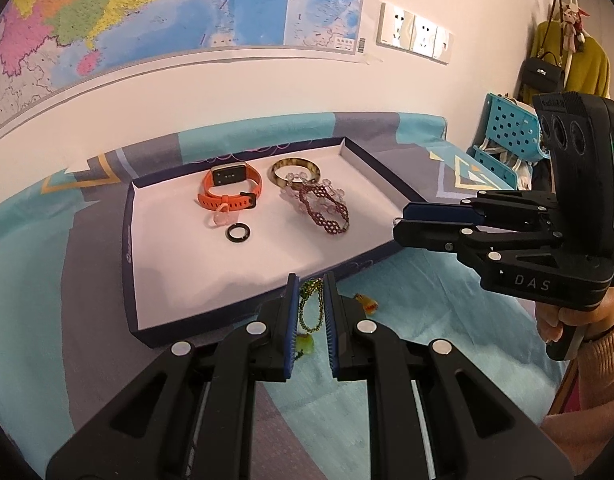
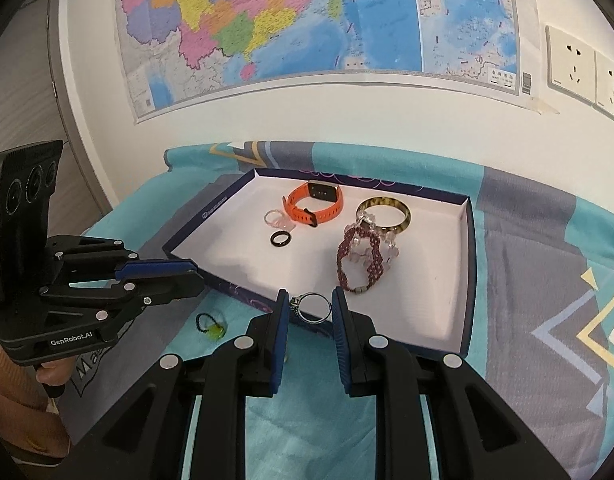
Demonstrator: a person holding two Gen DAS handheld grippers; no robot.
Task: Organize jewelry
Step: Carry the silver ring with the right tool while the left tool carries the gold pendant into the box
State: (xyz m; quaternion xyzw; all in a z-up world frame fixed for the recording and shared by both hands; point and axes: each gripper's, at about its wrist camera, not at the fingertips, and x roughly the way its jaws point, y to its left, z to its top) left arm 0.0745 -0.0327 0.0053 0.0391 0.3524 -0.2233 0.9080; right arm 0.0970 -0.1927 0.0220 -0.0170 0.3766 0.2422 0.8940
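A shallow navy tray (image 1: 131,264) (image 2: 469,280) with a white floor holds an orange watch (image 1: 231,190) (image 2: 313,204), a yellow-brown bangle (image 1: 295,172) (image 2: 383,212), a dark red beaded bracelet (image 1: 327,210) (image 2: 357,258), a black ring (image 1: 237,233) (image 2: 281,239) and a pink ring (image 1: 219,216) (image 2: 277,218). My right gripper (image 2: 309,310) (image 1: 399,224) is shut on a silver ring (image 2: 315,308), just over the tray's near edge. My left gripper (image 1: 310,300) (image 2: 195,276) is open above a green bead string with a yellow-green pendant (image 1: 309,312) (image 2: 211,326) on the cloth.
The tray lies on a teal and grey patterned cloth (image 1: 427,320) against a white wall with a map (image 2: 307,20). A small orange-yellow trinket (image 1: 367,303) lies on the cloth by the tray. Blue perforated baskets (image 1: 507,136) stand at the far right.
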